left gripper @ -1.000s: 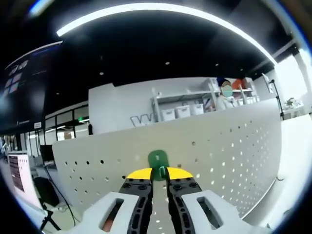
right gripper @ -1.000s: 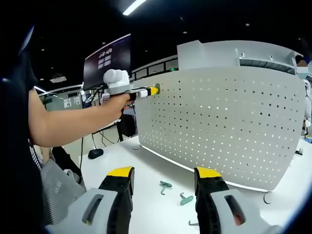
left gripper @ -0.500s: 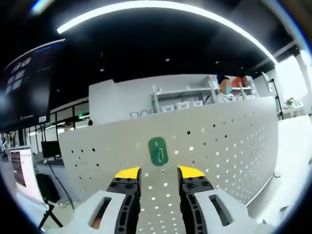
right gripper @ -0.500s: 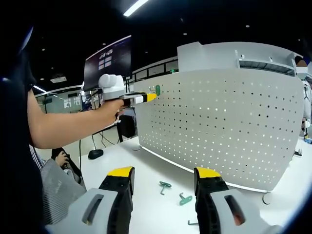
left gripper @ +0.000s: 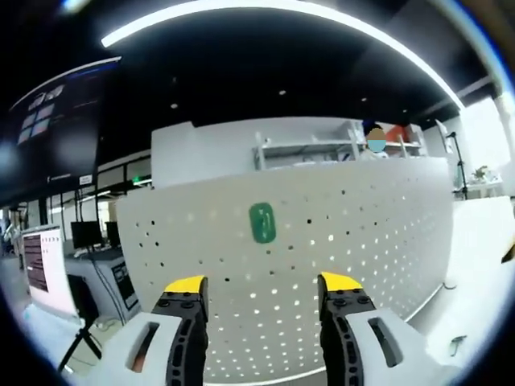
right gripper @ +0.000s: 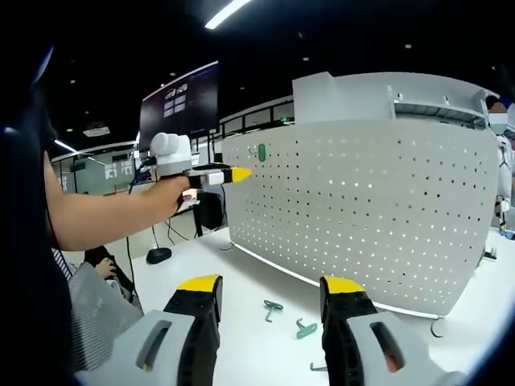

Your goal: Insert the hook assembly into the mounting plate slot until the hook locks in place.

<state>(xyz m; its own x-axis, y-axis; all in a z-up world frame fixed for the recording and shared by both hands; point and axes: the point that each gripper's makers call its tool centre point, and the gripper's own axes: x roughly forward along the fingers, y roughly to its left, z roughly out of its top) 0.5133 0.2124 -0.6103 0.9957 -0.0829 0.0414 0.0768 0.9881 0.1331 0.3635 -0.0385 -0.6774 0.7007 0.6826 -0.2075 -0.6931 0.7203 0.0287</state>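
While both claws gape empty, a rounded green hook (left gripper: 262, 223) seemingly sits in the perforated white plate (left gripper: 362, 241).

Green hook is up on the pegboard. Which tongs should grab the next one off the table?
Right. The right tongs are open directly over the loose hooks on the table; the left tongs are up by the pegboard near the mounted hook.

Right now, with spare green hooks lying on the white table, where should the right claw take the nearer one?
Grip the nearer green hook across its straight shank, coming from above. It lies flat on the white table, so only its top is exposed; the right claw is already open.
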